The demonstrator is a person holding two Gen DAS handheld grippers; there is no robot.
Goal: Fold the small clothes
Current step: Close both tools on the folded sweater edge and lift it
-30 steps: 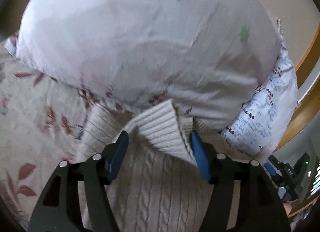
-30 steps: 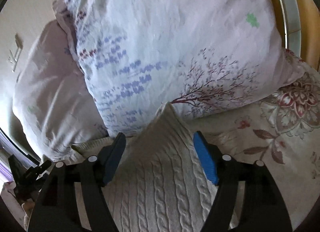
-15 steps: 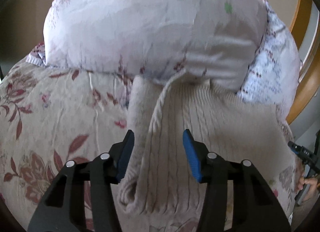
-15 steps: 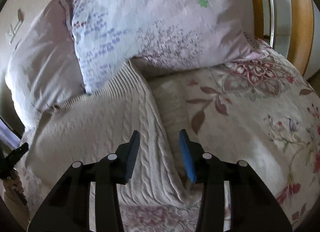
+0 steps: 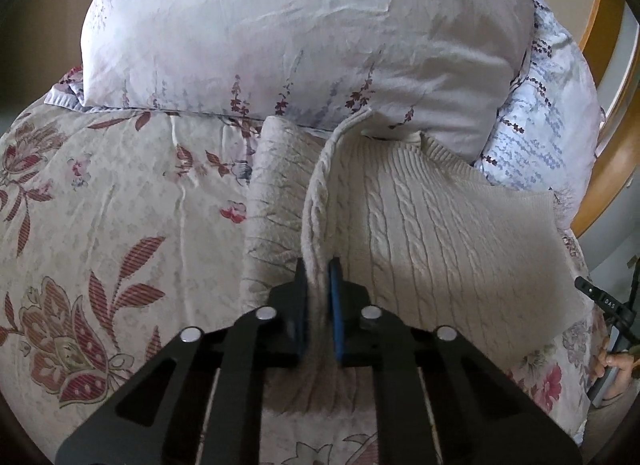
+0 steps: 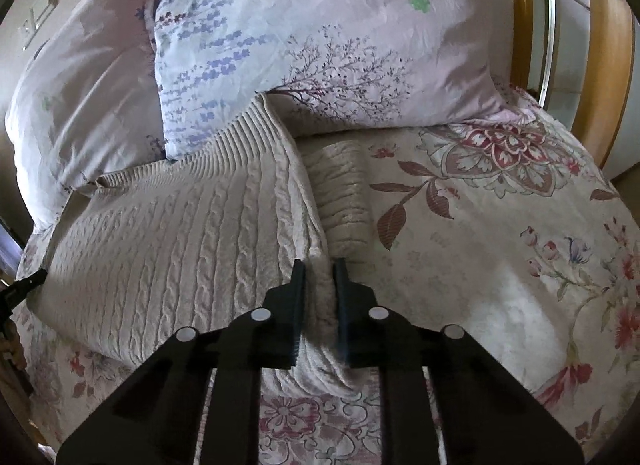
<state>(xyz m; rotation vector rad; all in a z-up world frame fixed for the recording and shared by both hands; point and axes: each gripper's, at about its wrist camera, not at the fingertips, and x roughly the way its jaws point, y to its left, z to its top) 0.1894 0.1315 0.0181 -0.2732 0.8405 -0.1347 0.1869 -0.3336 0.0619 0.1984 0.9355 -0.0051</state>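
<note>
Because each claw is closing on one side edge of the cream cable-knit sweater (image 5: 432, 225), left claw (image 5: 319, 279) and right claw (image 6: 320, 277) pinching knit, the garment lies spread on the floral-quilted bed (image 6: 500, 265), hem at twelve o'clock against the pillows (image 5: 300, 33), apparently ready for folding.

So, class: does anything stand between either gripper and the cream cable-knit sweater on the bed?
Nothing visible does. The left gripper is shut on a fold of the cable-knit sweater, and the right gripper is closing on its other side edge. The pillows only touch the sweater's far ribbed hem.
</note>
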